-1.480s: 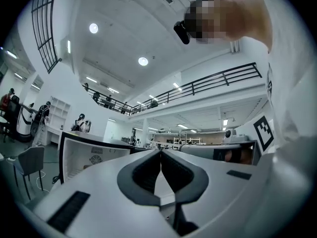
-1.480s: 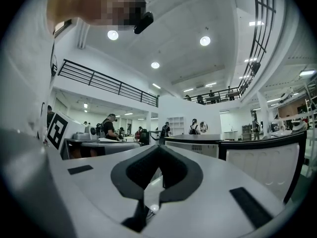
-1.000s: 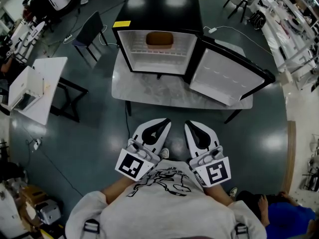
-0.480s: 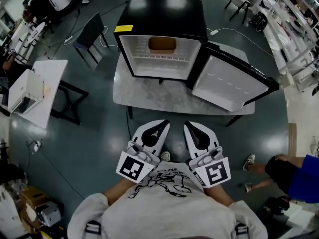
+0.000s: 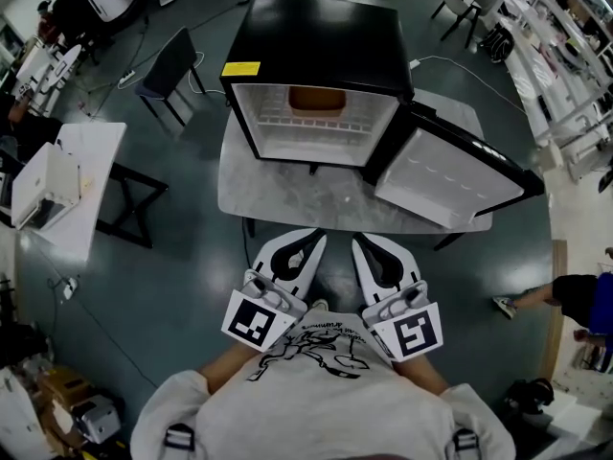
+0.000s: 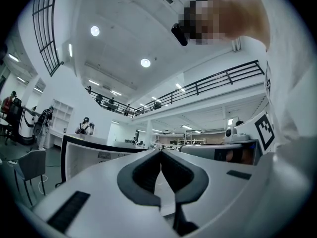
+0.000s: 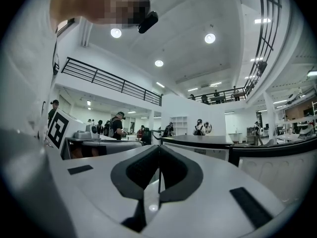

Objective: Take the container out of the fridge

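Left of the fridge stand a chair and white table.

The head view looks steeply down from above the person's chest. The left gripper and right gripper lie close under it. The open mini fridge on its marble-topped table stands well beyond their tips.

Each gripper view sits low on its own gripper and faces about level along the jaws, which fill the lower frame. From the left gripper the fridge shows ahead and left of the tips. From the right gripper it shows ahead and right. All three views share the fridge, and each gripper view catches the other gripper's marker cube at its inner edge.
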### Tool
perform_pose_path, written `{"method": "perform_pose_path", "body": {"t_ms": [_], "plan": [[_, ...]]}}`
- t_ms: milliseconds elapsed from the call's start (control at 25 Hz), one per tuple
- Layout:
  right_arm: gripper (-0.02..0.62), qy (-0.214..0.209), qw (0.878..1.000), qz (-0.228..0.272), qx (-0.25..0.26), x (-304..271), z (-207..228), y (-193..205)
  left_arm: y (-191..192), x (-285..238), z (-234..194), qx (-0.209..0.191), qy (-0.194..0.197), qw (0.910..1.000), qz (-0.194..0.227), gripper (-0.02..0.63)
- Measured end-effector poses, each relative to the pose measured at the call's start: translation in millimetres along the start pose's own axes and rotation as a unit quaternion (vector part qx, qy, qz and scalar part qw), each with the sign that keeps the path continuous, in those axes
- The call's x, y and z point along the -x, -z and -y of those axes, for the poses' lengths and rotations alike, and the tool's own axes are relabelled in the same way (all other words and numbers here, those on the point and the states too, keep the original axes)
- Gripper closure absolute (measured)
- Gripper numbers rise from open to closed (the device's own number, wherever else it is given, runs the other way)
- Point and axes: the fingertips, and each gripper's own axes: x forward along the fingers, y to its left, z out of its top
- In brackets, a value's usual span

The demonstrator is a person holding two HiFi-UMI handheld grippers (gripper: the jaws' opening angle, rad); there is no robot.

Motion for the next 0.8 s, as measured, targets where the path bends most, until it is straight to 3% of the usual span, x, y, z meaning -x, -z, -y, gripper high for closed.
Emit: {"method": "perform_pose_path", "body": {"t_ms": [800], "plan": [[0.568,0.007,1.0,-0.009,0.004,-121.1,18.2,-13.1,-18.5,-33.1,-115.4,0.008,0.013,0.9998,0.009,0.589]]}}
